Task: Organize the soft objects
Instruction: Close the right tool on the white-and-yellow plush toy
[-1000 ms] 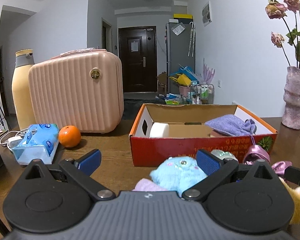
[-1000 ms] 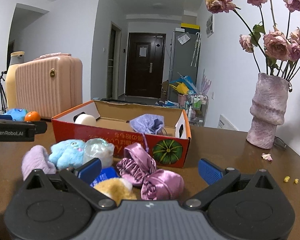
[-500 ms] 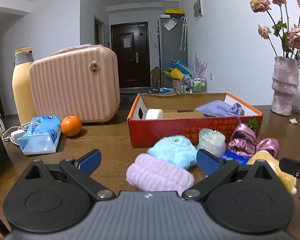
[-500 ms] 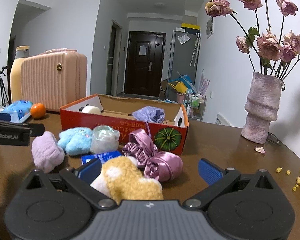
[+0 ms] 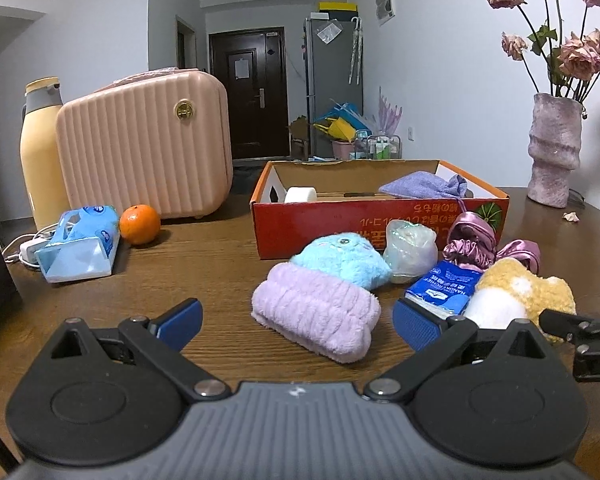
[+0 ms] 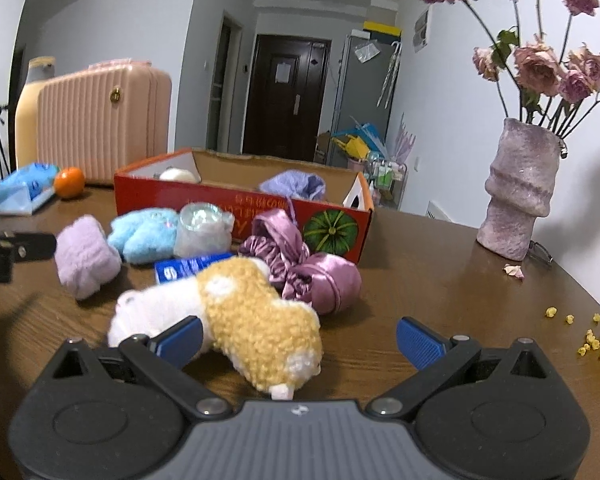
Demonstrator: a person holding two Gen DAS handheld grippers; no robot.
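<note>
Right gripper sat low over the brown wooden table, jaws wide apart, holding nothing; the yellow-and-white fuzzy plush toy lay between them, long axis slanting near-right to far-left. Left gripper also gaped, empty, w/ the lilac ribbed fleece roll just ahead, lengthwise left-right. Behind: pale blue furry plush, then red cardboard box.

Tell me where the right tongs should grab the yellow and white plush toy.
Grip the yellow plush toy across its narrow yellow middle, coming straight in from the near end. It lies lengthwise toward the open right tongs, already between the fingers, so the sides are free.
</note>
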